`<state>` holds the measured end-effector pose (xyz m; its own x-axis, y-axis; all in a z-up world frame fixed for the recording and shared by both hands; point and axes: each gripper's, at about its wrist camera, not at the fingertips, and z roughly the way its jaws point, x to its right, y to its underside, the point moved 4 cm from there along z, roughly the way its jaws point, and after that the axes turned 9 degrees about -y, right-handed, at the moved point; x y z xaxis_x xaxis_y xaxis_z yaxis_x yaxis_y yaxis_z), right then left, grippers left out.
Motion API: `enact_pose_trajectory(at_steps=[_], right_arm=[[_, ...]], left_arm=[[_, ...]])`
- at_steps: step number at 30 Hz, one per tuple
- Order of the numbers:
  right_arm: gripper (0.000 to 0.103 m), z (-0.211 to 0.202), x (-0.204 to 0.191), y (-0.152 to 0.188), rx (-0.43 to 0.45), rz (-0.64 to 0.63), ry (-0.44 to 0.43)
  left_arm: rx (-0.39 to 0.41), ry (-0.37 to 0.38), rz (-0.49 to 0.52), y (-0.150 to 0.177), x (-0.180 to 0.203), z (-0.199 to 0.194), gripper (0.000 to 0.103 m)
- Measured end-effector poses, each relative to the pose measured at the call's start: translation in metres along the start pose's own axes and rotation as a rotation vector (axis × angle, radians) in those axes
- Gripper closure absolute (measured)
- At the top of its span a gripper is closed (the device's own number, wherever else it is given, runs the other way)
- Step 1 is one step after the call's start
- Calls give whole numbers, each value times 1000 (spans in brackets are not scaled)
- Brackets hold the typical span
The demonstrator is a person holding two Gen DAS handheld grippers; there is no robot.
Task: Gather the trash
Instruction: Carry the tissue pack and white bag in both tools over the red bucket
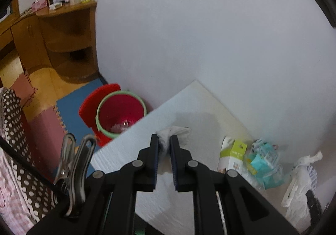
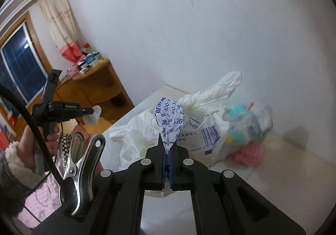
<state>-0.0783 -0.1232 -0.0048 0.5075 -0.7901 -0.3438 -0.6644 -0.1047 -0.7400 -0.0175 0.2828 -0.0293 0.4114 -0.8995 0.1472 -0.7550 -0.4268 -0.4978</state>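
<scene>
My left gripper [image 1: 164, 140] is shut on a crumpled white tissue [image 1: 178, 132], held above the white table [image 1: 197, 105]. Below and to the left, a red bin with a green rim [image 1: 120, 115] stands on the floor with something at its bottom. In the right wrist view my right gripper [image 2: 168, 146] is shut on the gathered neck of a white plastic bag with blue print [image 2: 189, 123], lifted over the table. The left gripper [image 2: 92, 111] also shows at far left there, with the tissue [image 2: 93, 117] at its tip.
A green-and-white carton [image 1: 233, 155], a clear bag of teal packets [image 1: 264, 163] and something pink [image 2: 250, 153] lie on the table by the wall. A wooden corner shelf [image 1: 69, 31] with clutter stands beyond the bin. Foam mats [image 1: 71, 107] cover the floor.
</scene>
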Motion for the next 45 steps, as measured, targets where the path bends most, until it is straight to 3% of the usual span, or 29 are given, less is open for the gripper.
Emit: enact_pose_trajectory(at_steps=[4, 10, 13, 19, 24, 33, 38, 45], right_arm=[[100, 15, -23, -28, -1, -63, 13], [100, 63, -71, -61, -12, -83, 27], [100, 106, -110, -73, -27, -69, 50], [100, 210, -184, -101, -38, -29, -42], [100, 305, -231, -132, -95, -73, -26], [100, 447, -211, -151, -229, -21, 5], [100, 519, -183, -136, -363, 33, 49], [100, 639, -147, -87, -626, 65, 101]], left_arm=[[16, 44, -25, -23, -20, 7, 92], [8, 111, 25, -69, -75, 45, 92], [3, 110, 44, -95, -112, 66, 92], [-63, 103, -9, -157, -202, 130, 92], [-107, 109, -40, -187, -242, 186, 91], [-215, 142, -51, -177, -235, 285, 91], [-290, 139, -81, -150, -225, 339, 92], [-374, 111, -96, -102, -219, 419, 92]])
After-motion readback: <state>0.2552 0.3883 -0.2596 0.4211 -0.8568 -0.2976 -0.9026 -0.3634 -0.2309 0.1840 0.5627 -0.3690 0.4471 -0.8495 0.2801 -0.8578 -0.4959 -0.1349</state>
